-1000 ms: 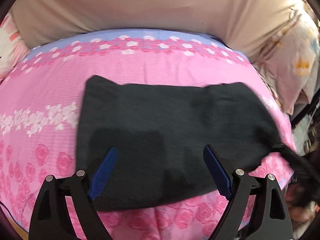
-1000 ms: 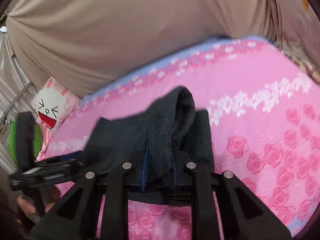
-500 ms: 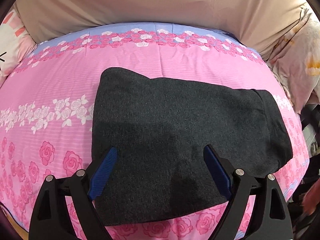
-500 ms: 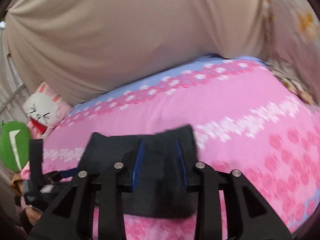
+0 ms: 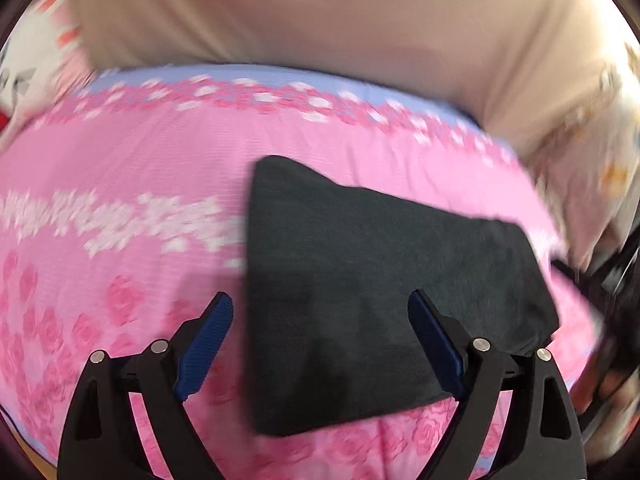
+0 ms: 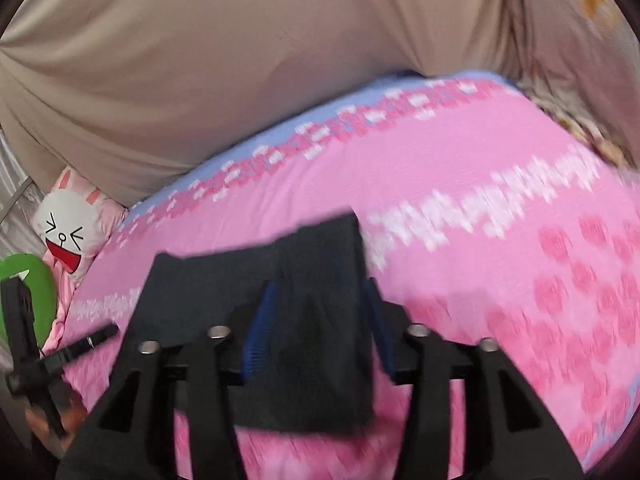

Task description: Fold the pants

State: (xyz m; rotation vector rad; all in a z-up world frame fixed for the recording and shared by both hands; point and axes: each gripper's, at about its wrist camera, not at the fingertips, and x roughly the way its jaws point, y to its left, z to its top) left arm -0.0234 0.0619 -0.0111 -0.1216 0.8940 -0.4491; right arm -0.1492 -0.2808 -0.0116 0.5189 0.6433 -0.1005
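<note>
a: going from the left of the dark grey knit pants [image 5: 380,292], what do you see?

b: the left gripper [image 5: 320,344] hangs over their left edge, jaws spread wide, nothing between them. half a second ago both its blue pads sat over the cloth; now one pad is over the pink rose-print bedsheet [image 5: 120,184].

a: and the pants?

b: folded into a flat dark slab, lying on the sheet near its front edge.

a: to the right of them?

b: the right gripper [image 6: 316,328] has just been opening. a second ago it pinched a raised fold; now the jaws are released, the cloth lying flat under them.

a: meaning?

b: i'd judge that fold is laid and let go. squaring or another fold may remain.
</note>
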